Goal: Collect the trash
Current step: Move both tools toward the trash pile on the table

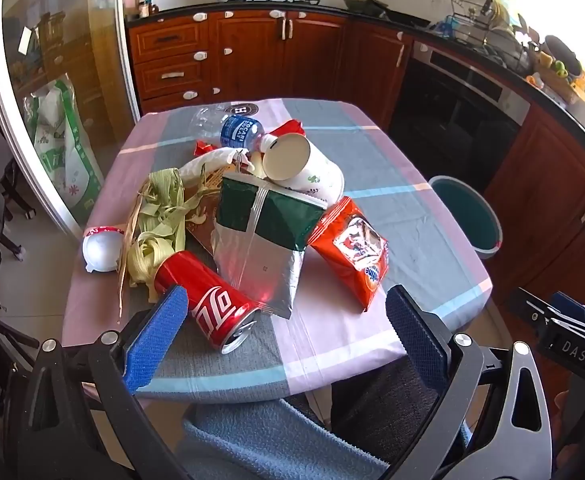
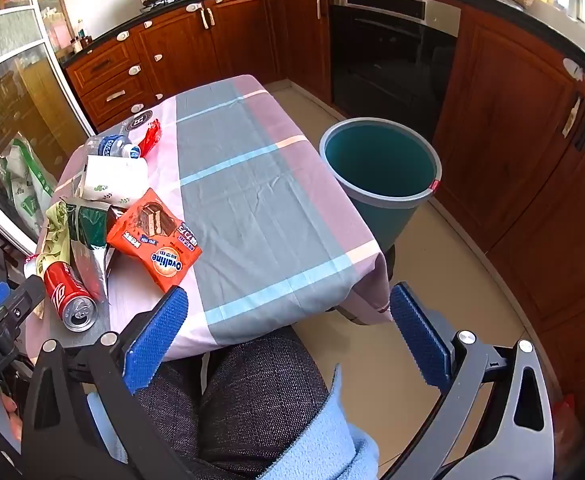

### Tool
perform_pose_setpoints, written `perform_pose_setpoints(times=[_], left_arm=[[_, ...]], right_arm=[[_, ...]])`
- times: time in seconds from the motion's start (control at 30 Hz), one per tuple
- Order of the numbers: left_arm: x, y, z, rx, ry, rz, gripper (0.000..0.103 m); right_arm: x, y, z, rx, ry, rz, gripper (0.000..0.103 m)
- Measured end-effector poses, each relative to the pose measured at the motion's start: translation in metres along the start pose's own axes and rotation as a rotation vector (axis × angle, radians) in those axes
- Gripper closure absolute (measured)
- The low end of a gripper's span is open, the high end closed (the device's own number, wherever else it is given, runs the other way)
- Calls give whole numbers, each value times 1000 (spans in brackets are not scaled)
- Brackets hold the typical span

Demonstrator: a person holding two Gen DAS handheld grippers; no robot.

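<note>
Clearly the red aluminium cola can [image 1: 208, 300] lies just ahead of the left gripper [image 1: 288, 320] (long axis slanting across its wide, empty jaws); right gripper [image 2: 288, 320] likewise gapes.

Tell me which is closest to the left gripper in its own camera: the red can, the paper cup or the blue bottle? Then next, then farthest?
From the left gripper:
1. Red can, lying right by its left finger.
2. Paper cup, tipped over mid-pile.
3. Blue bottle, behind the cup, at the back.
</note>
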State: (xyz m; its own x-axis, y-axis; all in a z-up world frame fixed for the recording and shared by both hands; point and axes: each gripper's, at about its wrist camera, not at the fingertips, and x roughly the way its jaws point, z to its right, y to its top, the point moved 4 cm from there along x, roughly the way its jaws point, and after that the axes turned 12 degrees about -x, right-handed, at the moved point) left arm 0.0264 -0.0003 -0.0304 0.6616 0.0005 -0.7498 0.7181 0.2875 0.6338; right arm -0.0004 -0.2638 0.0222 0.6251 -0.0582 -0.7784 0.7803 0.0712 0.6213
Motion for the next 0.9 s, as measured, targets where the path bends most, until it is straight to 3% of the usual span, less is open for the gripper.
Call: perform_pose_setpoints(times=[0.9], left_arm=[[3,-7,-1,-7,-10,4,4]], right_arm=[[5,-5,-4,-3,8,-16,6]])
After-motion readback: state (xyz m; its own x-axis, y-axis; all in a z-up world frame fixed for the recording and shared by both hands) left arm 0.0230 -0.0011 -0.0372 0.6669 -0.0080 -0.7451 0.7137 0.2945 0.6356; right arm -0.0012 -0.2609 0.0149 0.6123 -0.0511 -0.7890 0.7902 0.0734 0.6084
